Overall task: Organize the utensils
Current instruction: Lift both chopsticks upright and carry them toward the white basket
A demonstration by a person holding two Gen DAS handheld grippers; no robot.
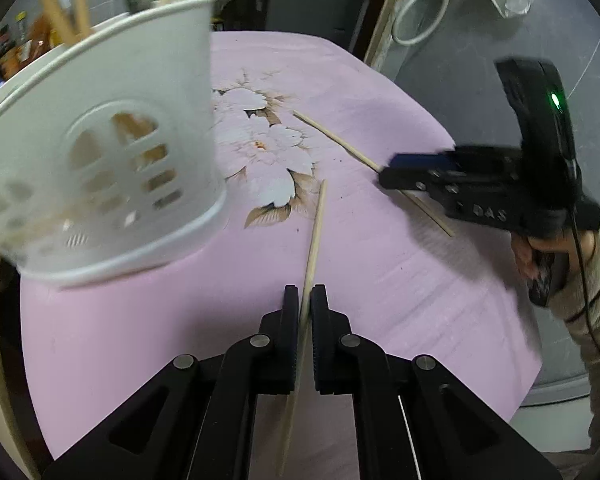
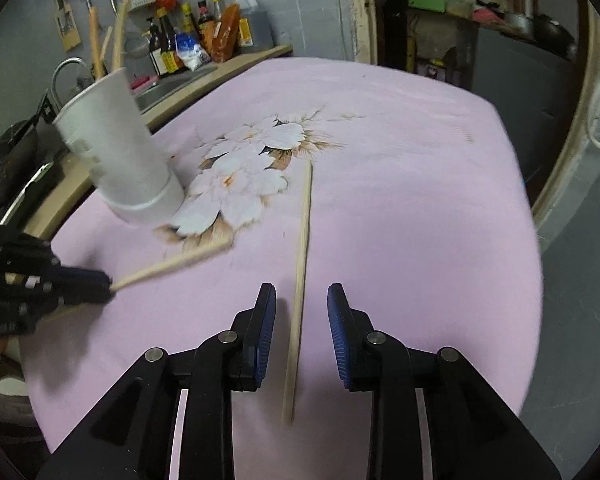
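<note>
1. Left wrist view: the left gripper (image 1: pixel 305 300) is clamping its jaws on a wooden chopstick (image 1: pixel 315 232), which is running up between them and out beyond their tips over the pink flowered tablecloth (image 1: pixel 380 280).
2. A white perforated utensil holder (image 1: pixel 112 168) is standing up and to the left of the jaws, looking tilted in this view, with more chopsticks (image 1: pixel 80 4) sticking out of its top.
3. Far to the right of the jaws, the right gripper (image 1: pixel 384 172) is hanging over a second chopstick (image 1: pixel 340 140) that is lying on the table; a hand (image 1: pixel 536 256) is holding its grip.
4. Right wrist view: the right gripper (image 2: pixel 302 304) is holding its jaws apart, and the second chopstick (image 2: pixel 302 264) is lying flat on the tablecloth (image 2: pixel 420 220) between them, touching neither blue pad.
5. The utensil holder (image 2: pixel 120 152) is sitting well ahead and to the left of the jaws.
6. At the left edge, the left gripper (image 2: pixel 108 284) is gripping its chopstick (image 2: pixel 172 264), which is pointing toward the flower print.
</note>
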